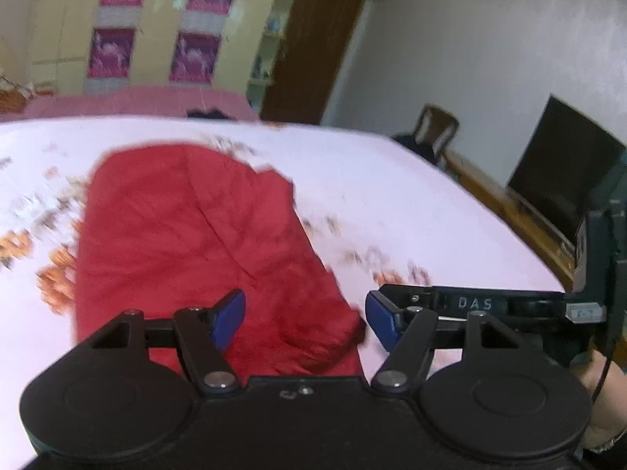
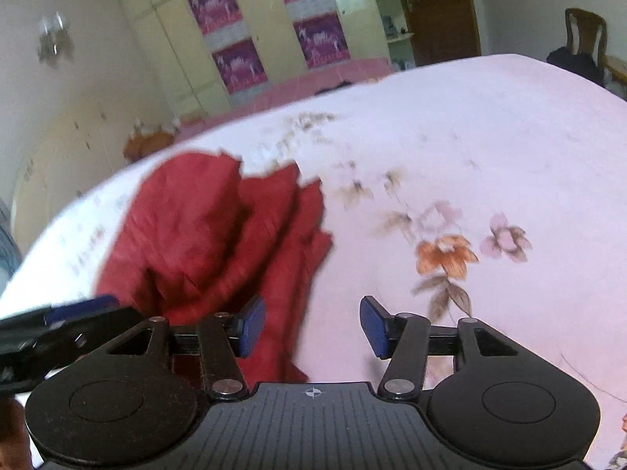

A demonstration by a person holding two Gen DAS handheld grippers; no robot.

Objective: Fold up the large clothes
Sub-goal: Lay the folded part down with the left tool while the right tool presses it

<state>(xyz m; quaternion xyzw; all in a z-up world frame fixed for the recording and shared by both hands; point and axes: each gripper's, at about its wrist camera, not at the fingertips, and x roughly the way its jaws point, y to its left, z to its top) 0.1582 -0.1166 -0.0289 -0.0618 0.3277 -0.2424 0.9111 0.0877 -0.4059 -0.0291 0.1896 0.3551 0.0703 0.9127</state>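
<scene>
A red garment lies folded in layers on a white floral bedsheet. In the left wrist view my left gripper is open and empty, hovering over the garment's near right edge. The right gripper's body shows at the right of that view. In the right wrist view the red garment lies to the left, with stacked folded edges. My right gripper is open and empty, over the garment's near right edge and the bedsheet. The left gripper's body shows at the far left.
A second bed with a pink cover stands behind. Cream wardrobes with purple posters, a brown door, a wooden chair and a dark TV screen line the room. The bed's right edge runs near the wooden furniture.
</scene>
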